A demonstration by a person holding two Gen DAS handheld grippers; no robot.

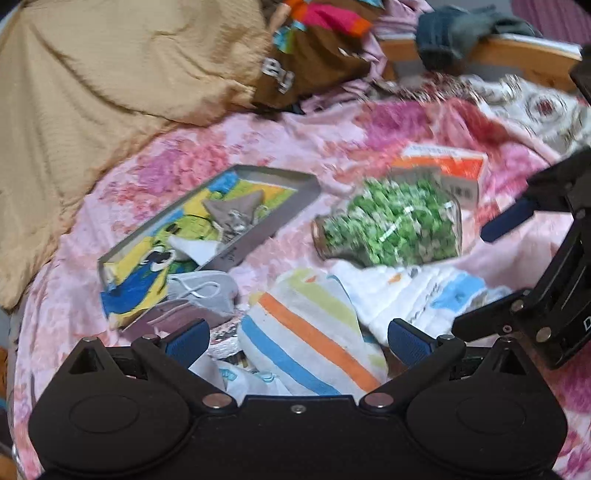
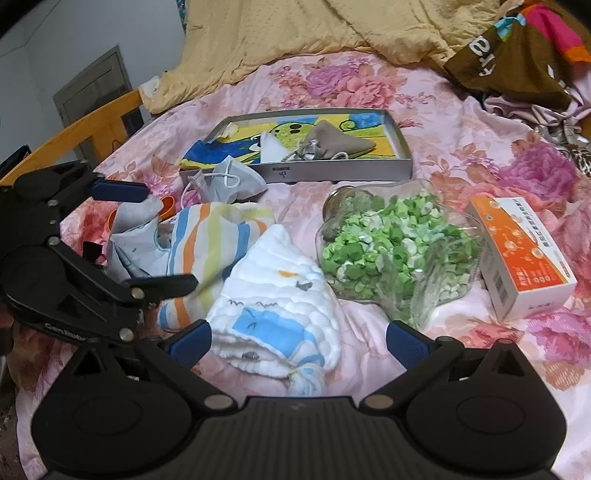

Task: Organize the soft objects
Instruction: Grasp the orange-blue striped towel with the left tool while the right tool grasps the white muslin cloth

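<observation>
A striped cloth (image 1: 314,328) (image 2: 210,240) and a white quilted cloth with blue patches (image 2: 273,310) (image 1: 424,291) lie heaped on the floral bedsheet. A grey face mask (image 2: 232,181) (image 1: 199,291) lies by a metal tray (image 2: 332,170) (image 1: 258,229) that holds a brown pouch (image 2: 332,142) and a colourful cloth. My left gripper (image 1: 297,338) (image 2: 147,236) is open over the striped cloth. My right gripper (image 2: 297,339) (image 1: 480,277) is open over the white cloth. Neither holds anything.
A glass jar of green paper stars (image 2: 391,243) (image 1: 391,225) lies on its side right of the cloths. An orange-white box (image 2: 524,254) (image 1: 454,170) lies beyond it. A tan quilt (image 2: 314,33) and piled clothes (image 2: 517,55) are at the back. A wooden bed rail (image 2: 74,133) runs left.
</observation>
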